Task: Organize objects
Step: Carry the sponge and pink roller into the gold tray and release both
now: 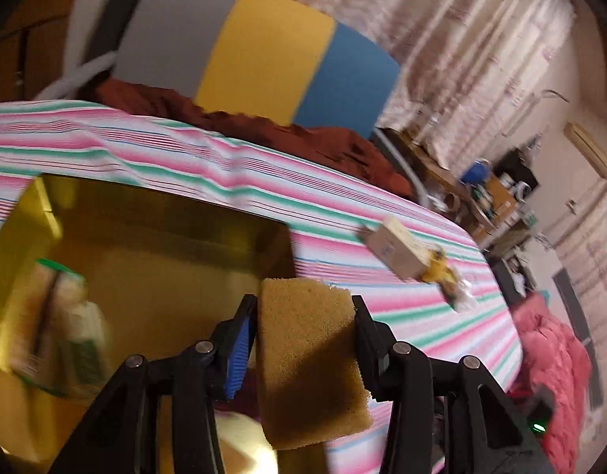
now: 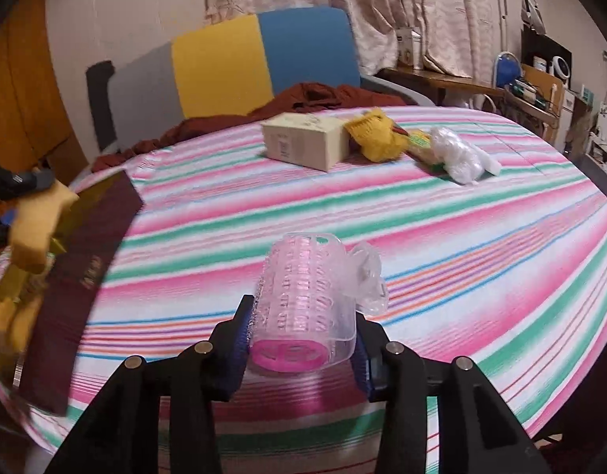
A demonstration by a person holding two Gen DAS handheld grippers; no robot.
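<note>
In my right gripper [image 2: 301,339] the jaws are pressed against a pink hair roller in a clear ribbed sleeve [image 2: 303,308], lying lengthwise between my fingers, its open end toward me; I judge that grip steadies it for a carry. My left gripper [image 1: 305,339] is clamped on a tan sponge [image 1: 311,359], held on its narrow sides so it hangs upright over the near edge of the gold-lined box [image 1: 153,237], which looks like the place everything is meant to go. A green-and-white packet [image 1: 66,316] already sits inside, at the left wall, blurred. The box's dark red outer wall [image 2: 90,252] stands just left of my right gripper, so the roller has a short, open path across bare striped cloth [image 2: 421,245]. Farther off, a cream carton [image 2: 303,140], a yellow knitted piece [image 2: 376,136] touching it, and a crumpled clear bag [image 2: 459,156] wait near the far edge of the table, well apart from the box.
</note>
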